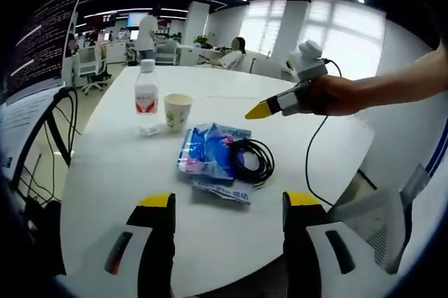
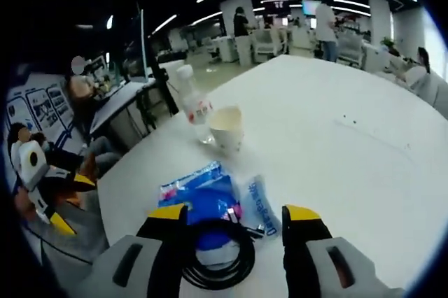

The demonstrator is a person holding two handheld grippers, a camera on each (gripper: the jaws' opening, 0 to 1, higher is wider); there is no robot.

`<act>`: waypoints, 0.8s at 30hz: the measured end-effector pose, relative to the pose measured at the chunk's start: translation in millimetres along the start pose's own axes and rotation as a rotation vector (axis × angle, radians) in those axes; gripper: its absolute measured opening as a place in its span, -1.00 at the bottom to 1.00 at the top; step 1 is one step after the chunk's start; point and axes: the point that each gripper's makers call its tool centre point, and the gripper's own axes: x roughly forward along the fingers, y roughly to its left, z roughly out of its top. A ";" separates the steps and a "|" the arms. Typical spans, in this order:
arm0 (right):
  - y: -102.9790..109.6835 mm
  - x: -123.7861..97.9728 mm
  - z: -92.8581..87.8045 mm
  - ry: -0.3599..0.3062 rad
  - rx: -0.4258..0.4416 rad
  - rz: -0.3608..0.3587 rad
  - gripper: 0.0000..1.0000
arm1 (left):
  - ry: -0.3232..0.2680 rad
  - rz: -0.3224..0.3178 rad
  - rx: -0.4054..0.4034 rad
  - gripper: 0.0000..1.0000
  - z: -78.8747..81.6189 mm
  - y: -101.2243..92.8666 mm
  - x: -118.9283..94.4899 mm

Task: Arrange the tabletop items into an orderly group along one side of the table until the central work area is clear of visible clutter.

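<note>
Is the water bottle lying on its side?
No, the water bottle stands upright on the table, right beside the paper cup.

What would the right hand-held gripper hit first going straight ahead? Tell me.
Most likely the coiled black cable lying between its open jaws, on top of the blue packet; depth is hard to judge.

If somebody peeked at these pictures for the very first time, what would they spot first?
Probably the bright blue packets lying in the middle of the white round table, with a coiled black cable resting on their edge. Just behind them a water bottle stands upright next to a paper cup. In the right gripper view the right hand-held gripper hangs open over the cable, while the left hand-held gripper waits open nearer the table's edge.
</note>
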 end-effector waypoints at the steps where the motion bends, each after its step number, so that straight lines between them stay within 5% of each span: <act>1: -4.5 -2.1 -2.2 -0.003 0.010 -0.003 0.08 | 0.001 -0.003 -0.002 0.24 -0.6 0.5 0.7; 24: -10.9 -25.1 -67.6 0.013 0.138 -0.048 -0.01 | 0.041 -0.084 -0.014 0.19 7.3 -21.0 44.3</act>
